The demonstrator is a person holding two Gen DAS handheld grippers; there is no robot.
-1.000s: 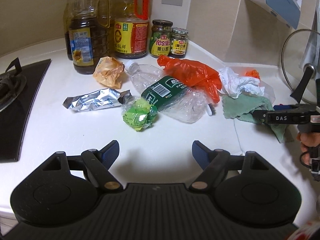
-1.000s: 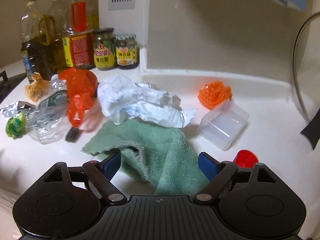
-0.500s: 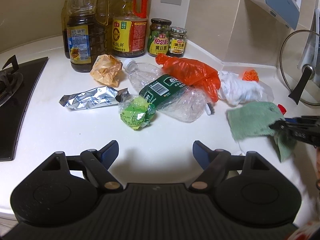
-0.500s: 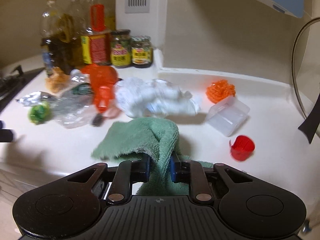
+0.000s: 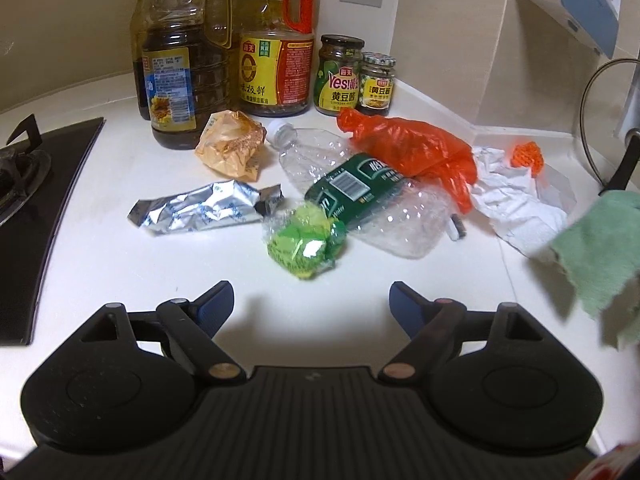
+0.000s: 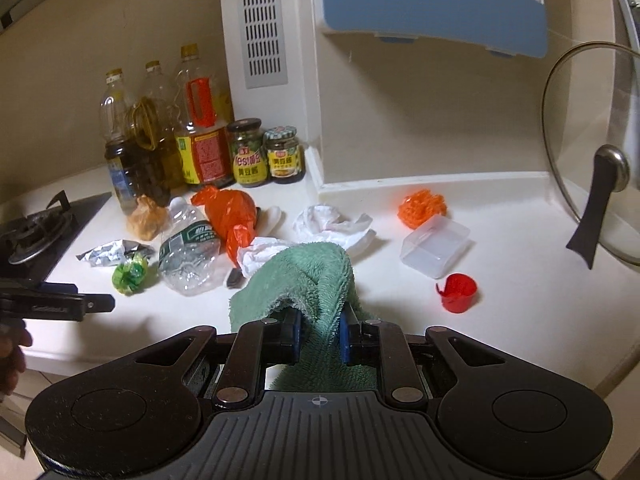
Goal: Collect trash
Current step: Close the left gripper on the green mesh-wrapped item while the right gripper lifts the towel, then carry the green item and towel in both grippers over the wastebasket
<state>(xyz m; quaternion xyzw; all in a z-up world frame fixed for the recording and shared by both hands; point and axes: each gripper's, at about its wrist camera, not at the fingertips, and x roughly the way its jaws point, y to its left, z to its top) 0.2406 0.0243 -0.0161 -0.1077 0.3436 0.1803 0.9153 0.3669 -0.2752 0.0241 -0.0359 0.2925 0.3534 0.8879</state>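
pretty standard kitchen corner: white countertop (image 5: pixel 120 264), beige walls (image 6: pixel 420 112), black gas hob (image 5: pixel 36 208) off to the left, grey vent grille (image 6: pixel 260 20), blue-and-white wall unit (image 6: pixel 432 0), all under warm yellowish light

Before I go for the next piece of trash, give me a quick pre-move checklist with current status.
1. Right gripper clamped on green cloth: ok.
2. Cloth lifted off the countertop: ok, it hangs from the jaws.
3. Left gripper open and empty: ok.
4. Green wrapper in line ahead of left gripper: ok.
5. Crushed bottle clear of that wrapper: not ok, they touch.
6. Trash bin location: cannot tell, none in view.
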